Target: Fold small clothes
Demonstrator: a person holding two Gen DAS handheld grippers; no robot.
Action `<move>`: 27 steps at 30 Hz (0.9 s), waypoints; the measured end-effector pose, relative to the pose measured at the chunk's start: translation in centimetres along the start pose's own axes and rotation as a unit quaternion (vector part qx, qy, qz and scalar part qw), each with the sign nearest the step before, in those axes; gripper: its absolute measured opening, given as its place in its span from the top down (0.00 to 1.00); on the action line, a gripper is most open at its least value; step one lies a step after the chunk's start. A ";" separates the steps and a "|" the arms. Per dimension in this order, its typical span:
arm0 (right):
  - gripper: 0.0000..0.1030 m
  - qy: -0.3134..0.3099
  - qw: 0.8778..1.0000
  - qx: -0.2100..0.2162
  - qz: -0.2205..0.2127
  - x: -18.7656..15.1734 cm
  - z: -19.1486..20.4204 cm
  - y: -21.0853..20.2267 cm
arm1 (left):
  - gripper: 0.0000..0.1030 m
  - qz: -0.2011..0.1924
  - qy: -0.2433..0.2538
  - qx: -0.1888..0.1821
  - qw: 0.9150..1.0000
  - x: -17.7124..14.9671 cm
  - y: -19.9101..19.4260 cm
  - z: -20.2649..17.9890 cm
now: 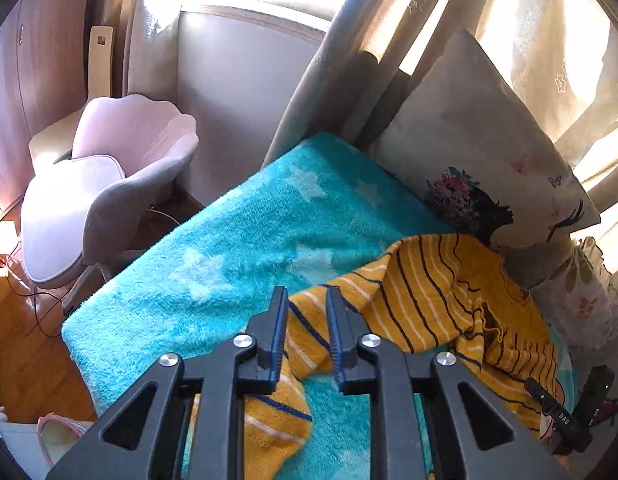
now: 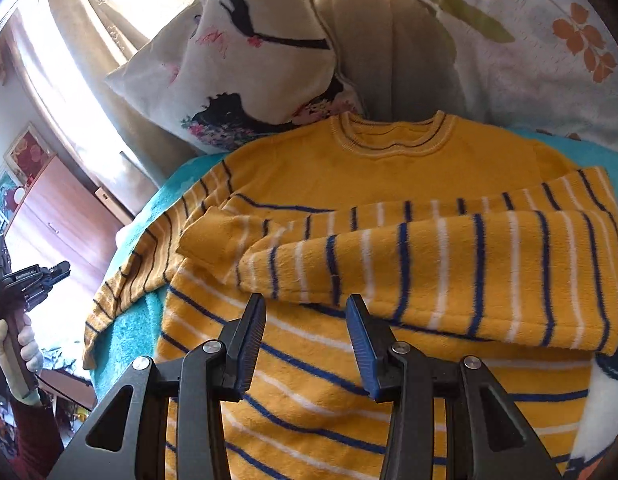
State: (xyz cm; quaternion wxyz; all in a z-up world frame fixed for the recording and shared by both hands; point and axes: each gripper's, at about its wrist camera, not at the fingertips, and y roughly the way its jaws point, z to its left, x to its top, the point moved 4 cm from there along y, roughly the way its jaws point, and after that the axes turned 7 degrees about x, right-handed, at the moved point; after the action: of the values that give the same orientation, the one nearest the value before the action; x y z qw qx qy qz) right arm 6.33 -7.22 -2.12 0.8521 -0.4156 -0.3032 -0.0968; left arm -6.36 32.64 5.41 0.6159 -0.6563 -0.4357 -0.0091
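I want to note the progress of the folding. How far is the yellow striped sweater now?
Done: one sleeve of the yellow knitted sweater with blue and white stripes lies folded across its chest. In hand: nothing; the left gripper and the right gripper are open above it. Left: the other sleeve lies out on the fluffy turquoise blanket, and the body is unfolded.

Strong daylight pours through the curtains (image 1: 549, 40), blown out to white at the top of the left wrist view and the left side of the right wrist view. The near foreground sits in shade. Heavy fisheye bending, dark corner vignettes. Focus sharp, no motion blur.
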 end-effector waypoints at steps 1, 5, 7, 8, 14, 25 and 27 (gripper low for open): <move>0.56 -0.011 1.000 0.014 0.011 -0.5 1.0 0.3 | 0.69 0.010 0.011 -0.010 1.000 -1.3 -0.1 -0.7; 0.49 -0.066 0.997 0.022 0.034 -3.0 3.3 -0.1 | 0.64 0.058 0.070 -0.055 0.994 -7.5 -0.6 -4.4; 0.47 -0.069 0.997 0.011 0.029 -4.0 3.0 -1.0 | 0.64 0.087 0.102 -0.076 0.988 -10.8 -0.6 -6.3; 0.47 -0.061 0.998 0.007 0.024 -4.3 2.5 -1.5 | 0.64 0.100 0.115 -0.088 0.984 -12.3 -0.6 -7.3; 0.45 0.018 0.999 -0.013 -0.029 -6.3 -2.2 -6.9 | 0.65 0.141 0.193 -0.133 0.962 -18.9 -0.9 -12.8; 0.45 0.097 0.990 -0.032 -0.101 -10.5 -7.1 -14.8 | 0.95 0.031 0.199 -0.082 0.976 -18.5 -5.3 -11.3; 0.45 0.098 0.989 -0.036 -0.102 -11.1 -7.3 -15.2 | 0.96 0.020 0.178 -0.050 0.983 -17.5 -5.7 -9.2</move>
State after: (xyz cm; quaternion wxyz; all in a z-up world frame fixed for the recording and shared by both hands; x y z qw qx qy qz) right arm -5.72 -23.44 -2.28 0.8479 -0.4014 -0.2555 -0.2340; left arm -15.69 14.52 2.56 0.6501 -0.6828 -0.3048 -0.1349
